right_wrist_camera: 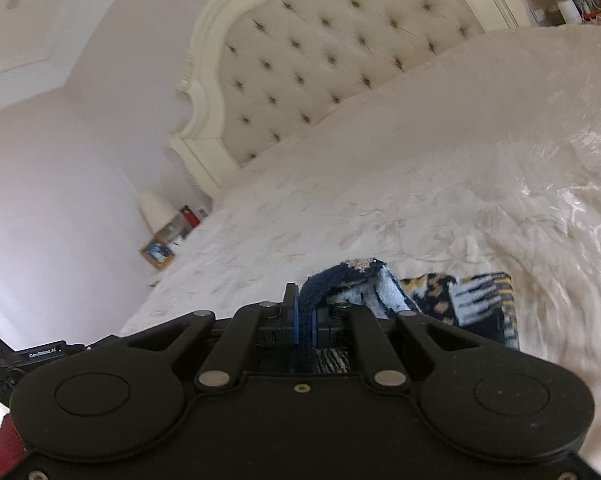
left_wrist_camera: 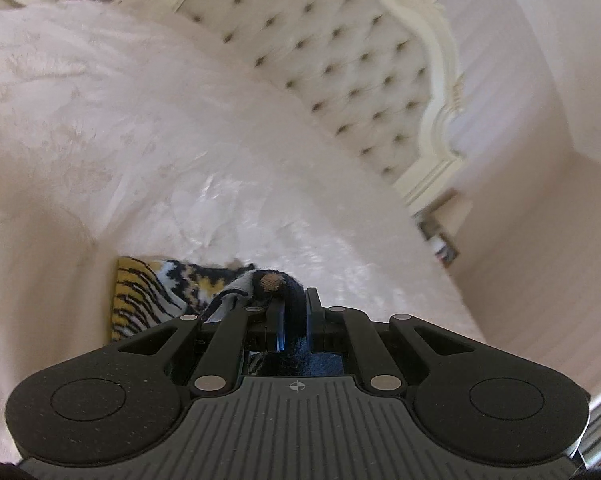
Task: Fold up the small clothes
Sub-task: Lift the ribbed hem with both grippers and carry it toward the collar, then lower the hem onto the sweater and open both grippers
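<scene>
A cream bedspread (left_wrist_camera: pixel 148 128) covers the bed, with the patterned garment (left_wrist_camera: pixel 148 296) lying on it.

A wide bed fills both views, covered by a pale cream bedspread (left_wrist_camera: pixel 100 112) with a faint leaf pattern and a satin sheen. Behind it stands a button-tufted headboard (right_wrist_camera: pixel 340 60) in a carved ivory frame (right_wrist_camera: pixel 204 92). The walls (right_wrist_camera: pixel 60 160) are plain pinkish white. A nightstand lamp (right_wrist_camera: pixel 154 210) and a framed picture (right_wrist_camera: pixel 156 254) sit beside the bed; soft daylight brightens the room.
</scene>
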{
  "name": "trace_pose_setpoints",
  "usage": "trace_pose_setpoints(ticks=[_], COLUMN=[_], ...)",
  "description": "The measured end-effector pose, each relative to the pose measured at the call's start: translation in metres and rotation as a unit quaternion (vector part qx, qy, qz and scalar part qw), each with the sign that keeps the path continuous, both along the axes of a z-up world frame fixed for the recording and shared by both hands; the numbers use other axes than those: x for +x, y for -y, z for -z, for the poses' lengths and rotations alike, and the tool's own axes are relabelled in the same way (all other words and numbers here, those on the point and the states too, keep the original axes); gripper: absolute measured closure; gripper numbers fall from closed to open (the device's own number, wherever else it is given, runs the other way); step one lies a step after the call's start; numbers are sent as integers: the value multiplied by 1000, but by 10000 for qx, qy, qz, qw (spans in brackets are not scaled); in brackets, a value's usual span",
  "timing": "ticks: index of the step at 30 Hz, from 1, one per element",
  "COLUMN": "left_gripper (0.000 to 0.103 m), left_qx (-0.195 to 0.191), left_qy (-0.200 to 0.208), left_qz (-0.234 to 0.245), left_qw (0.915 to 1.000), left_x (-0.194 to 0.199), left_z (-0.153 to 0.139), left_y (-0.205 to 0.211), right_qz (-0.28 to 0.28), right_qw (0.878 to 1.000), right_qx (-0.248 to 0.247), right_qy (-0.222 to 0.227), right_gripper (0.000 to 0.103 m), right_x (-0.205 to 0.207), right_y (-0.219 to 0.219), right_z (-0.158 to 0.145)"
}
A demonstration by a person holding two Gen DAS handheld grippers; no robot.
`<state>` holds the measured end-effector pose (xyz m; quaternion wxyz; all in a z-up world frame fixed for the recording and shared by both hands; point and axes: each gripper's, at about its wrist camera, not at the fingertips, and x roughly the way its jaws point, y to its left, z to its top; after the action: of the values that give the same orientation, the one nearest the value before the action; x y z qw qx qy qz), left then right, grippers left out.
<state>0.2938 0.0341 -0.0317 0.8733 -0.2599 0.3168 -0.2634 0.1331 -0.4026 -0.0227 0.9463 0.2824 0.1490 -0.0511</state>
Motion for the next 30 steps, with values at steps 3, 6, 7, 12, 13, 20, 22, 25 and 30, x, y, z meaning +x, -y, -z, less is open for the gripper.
trace_pose_setpoints(ticks=[3, 6, 7, 12, 13, 20, 22, 25, 30], left_gripper=[95, 94, 94, 90, 88, 73, 67, 62, 48], left_qx=[203, 338, 348, 513, 499, 67, 141, 169, 427], left_qy=[-195, -440, -518, -815, -897, -1079, -844, -599, -291], left_qz=[-31, -101, -115, -117, -107, -177, -283, -490, -414], left_qw=[9996, 9984, 9980, 9953, 9947, 9940, 9959, 9969, 9978], left_x=[22, 40, 45, 62, 65, 71, 68, 63, 44], left_z=[16, 33, 38, 56, 59, 56, 43, 23, -12], left_y=[7, 12, 13, 17, 16, -2, -3, -10, -14], right_qz=[68, 129, 142, 242, 275, 460, 512, 689, 733], right_qw=[9996, 9987, 9982, 9952, 9945, 9903, 9917, 9942, 9954], right_qx=[23, 95, 127, 138, 187, 988, 970, 708, 543], right_qy=[-257, -481, -564, -939, -997, -861, -677, -435, -285], right_gripper=[90, 90, 90, 89, 89, 54, 35, 32, 28], right_x=[27, 47, 53, 72, 73, 64, 62, 51, 29], right_y=[13, 26, 29, 35, 37, 53, 55, 56, 55], right_z=[14, 30, 35, 58, 62, 70, 60, 40, 14])
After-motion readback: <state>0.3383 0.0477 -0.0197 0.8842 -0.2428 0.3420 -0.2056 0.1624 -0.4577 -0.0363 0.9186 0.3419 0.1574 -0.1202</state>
